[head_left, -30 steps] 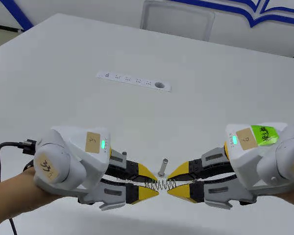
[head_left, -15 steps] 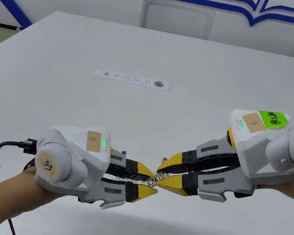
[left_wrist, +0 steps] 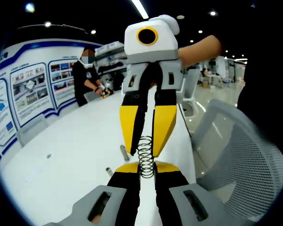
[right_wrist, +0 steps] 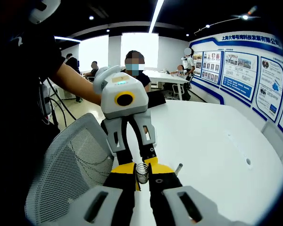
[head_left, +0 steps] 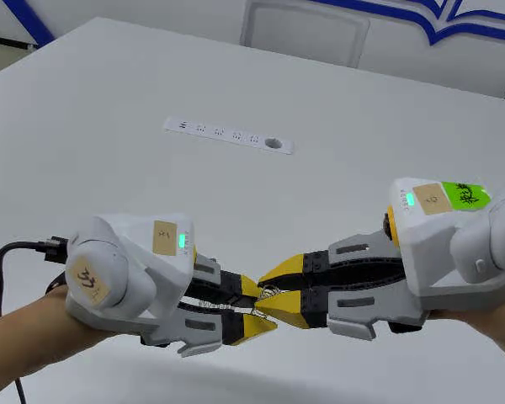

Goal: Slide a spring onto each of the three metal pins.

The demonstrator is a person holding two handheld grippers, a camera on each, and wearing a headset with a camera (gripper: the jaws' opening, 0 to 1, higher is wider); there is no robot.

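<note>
Left gripper (left_wrist: 146, 167) and right gripper (right_wrist: 142, 169) are meeting tip to tip over the table (head_left: 151, 210). Both pairs of jaws are pinching one spring (left_wrist: 145, 157), probably a handover to re-grip it for threading. A bare metal pin (right_wrist: 178, 169) is standing upright just beyond. A power strip (head_left: 227, 135) is lying farther off.

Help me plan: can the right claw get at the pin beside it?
Probably yes: the pin stands on bare table close beside the right claw, nothing between. But it shares the spring with the left claw.
</note>
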